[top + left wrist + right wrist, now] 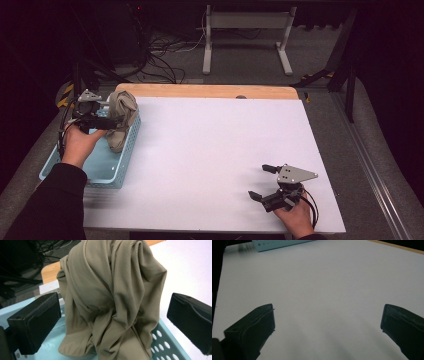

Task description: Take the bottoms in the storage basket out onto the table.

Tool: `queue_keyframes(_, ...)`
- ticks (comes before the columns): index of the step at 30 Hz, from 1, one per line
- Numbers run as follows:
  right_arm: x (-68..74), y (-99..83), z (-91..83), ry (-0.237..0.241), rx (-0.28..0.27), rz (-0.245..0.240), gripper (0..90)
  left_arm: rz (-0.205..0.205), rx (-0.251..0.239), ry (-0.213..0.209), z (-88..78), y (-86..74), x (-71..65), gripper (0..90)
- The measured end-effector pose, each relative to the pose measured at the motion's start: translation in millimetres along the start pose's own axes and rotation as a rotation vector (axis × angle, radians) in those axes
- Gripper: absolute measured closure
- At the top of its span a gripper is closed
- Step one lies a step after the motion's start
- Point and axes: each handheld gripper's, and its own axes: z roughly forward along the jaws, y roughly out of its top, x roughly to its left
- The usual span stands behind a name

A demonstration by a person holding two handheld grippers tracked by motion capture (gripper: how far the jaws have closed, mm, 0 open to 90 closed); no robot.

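Note:
A crumpled khaki cloth stands heaped in the far end of a light blue perforated basket at the table's left edge. My left gripper hovers over the basket, pointing at the cloth. In the left gripper view the cloth rises between the two wide-apart jaws of the open left gripper, and neither pad presses it. My right gripper rests open near the front right of the white table top, nothing between its jaws. The right gripper view has the right gripper over bare white surface.
The basket wall runs below the cloth, and the basket sits far off in the right gripper view. A wooden strip borders the table's back edge. Behind it stand a white frame and cables on the floor.

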Motion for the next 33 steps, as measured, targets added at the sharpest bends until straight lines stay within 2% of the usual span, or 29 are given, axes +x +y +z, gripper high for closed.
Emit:
queue_keyframes(3, 0.2, 0.0, 0.4, 0.002, 0.004, -0.002, 0.2, -0.025, 0.002, -0.012, 3.5, 0.3, 1.8, 0.2)
queue_keyframes(9, 0.3, 0.1, 0.8, 0.006, 0.005, -0.002, 0.2, -0.034, 0.010, -0.024, 13.3, -0.3, 1.1, 0.2)
queue_keyframes(11, 0.4, 0.1, 0.8, 0.007, 0.005, -0.003, 0.2, -0.040, 0.013, -0.016, 16.0, -0.2, 0.1, 0.3)
queue_keyframes(16, 0.6, 0.2, 1.0, 0.008, 0.006, -0.004, 0.2, -0.054, 0.049, -0.024, 26.7, -1.0, 0.5, 0.3)
queue_keyframes(23, 0.8, 0.4, 1.5, 0.014, 0.008, -0.006, 0.2, -0.041, 0.101, 0.010, 41.5, -1.8, -2.4, 0.3)
queue_keyframes(30, 0.9, 0.4, 1.4, 0.017, 0.007, -0.008, 0.2, -0.074, 0.083, -0.028, 46.5, -3.3, 3.3, 0.0)
queue_keyframes(33, 0.9, 0.5, 1.3, 0.018, 0.006, -0.008, 0.2, -0.088, 0.080, -0.012, 49.2, -4.0, 6.0, 0.3)
